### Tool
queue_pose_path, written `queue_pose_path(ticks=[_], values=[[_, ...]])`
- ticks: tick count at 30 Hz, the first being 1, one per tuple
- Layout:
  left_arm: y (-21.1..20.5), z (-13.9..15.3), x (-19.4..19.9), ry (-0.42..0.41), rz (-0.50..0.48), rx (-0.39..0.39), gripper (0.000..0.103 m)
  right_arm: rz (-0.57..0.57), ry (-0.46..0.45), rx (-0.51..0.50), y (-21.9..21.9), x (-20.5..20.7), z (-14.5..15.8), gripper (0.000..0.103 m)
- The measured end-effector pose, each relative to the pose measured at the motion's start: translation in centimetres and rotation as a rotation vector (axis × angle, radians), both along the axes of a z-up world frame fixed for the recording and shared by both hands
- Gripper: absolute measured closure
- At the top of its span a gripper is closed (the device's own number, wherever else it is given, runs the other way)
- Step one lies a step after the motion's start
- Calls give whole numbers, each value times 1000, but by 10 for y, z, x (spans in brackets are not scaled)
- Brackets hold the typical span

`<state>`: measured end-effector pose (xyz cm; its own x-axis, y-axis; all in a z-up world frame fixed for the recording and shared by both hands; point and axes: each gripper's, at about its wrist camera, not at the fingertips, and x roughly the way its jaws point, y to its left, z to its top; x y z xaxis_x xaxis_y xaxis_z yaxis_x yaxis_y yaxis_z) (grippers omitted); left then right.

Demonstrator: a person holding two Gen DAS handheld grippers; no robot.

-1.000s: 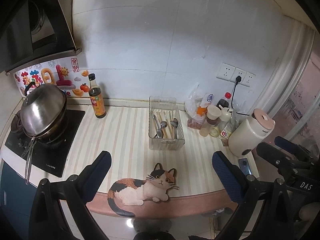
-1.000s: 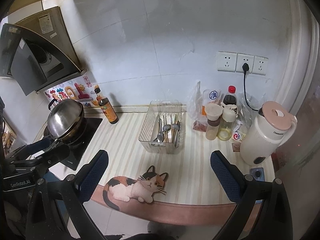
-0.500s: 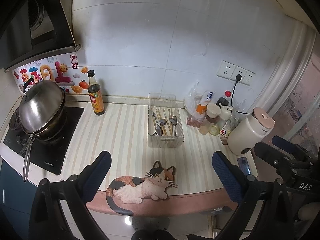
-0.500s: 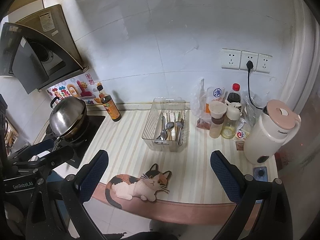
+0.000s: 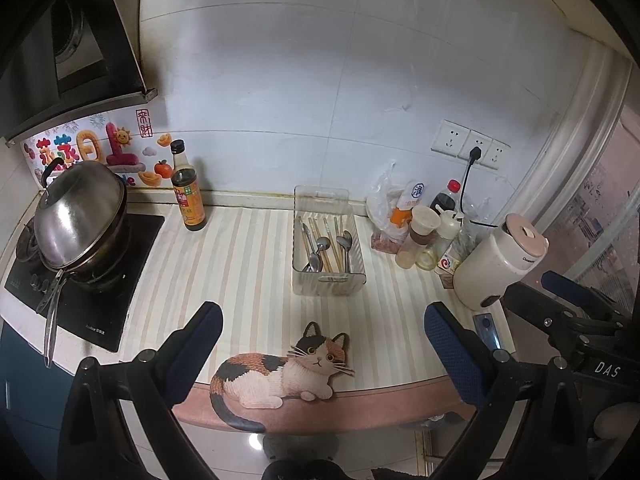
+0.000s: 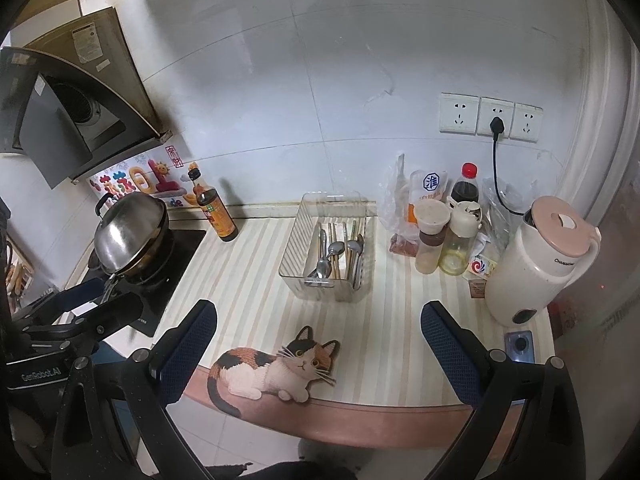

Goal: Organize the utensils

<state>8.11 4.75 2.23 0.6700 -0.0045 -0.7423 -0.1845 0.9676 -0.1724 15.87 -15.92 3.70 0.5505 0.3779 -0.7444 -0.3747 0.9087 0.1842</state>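
Observation:
A clear plastic bin (image 5: 328,280) (image 6: 332,292) stands mid-counter near the wall. Inside it lie metal spoons (image 5: 320,248) (image 6: 334,250) and wooden chopsticks (image 5: 332,240) (image 6: 340,240). My left gripper (image 5: 320,340) hangs open before the counter's front edge, well short of the bin, nothing between its blue-padded fingers. My right gripper (image 6: 318,340) is likewise open and empty, at a similar distance back. Each gripper shows at the edge of the other's view: the right one (image 5: 568,304) and the left one (image 6: 88,304).
A cat-shaped mat (image 5: 280,372) (image 6: 272,372) lies at the counter's front edge. A lidded wok (image 5: 76,220) sits on the hob at left, a sauce bottle (image 5: 187,192) beside it. Condiment bottles (image 6: 444,232) and a white kettle (image 6: 536,264) crowd the right.
Both grippers have drawn back and risen slightly from the counter; the bin and cat mat look a little smaller and farther. Nothing on the counter has moved.

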Motion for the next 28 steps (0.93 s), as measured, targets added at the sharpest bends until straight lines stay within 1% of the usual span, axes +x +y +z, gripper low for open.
queue_pose_path(ticks=[12, 28], values=[[0, -3, 4, 4, -8, -4, 0, -4, 5, 0, 2, 0, -1, 0], [12, -1, 0, -1, -7, -7, 0, 6, 9, -2, 10, 0, -3, 0]])
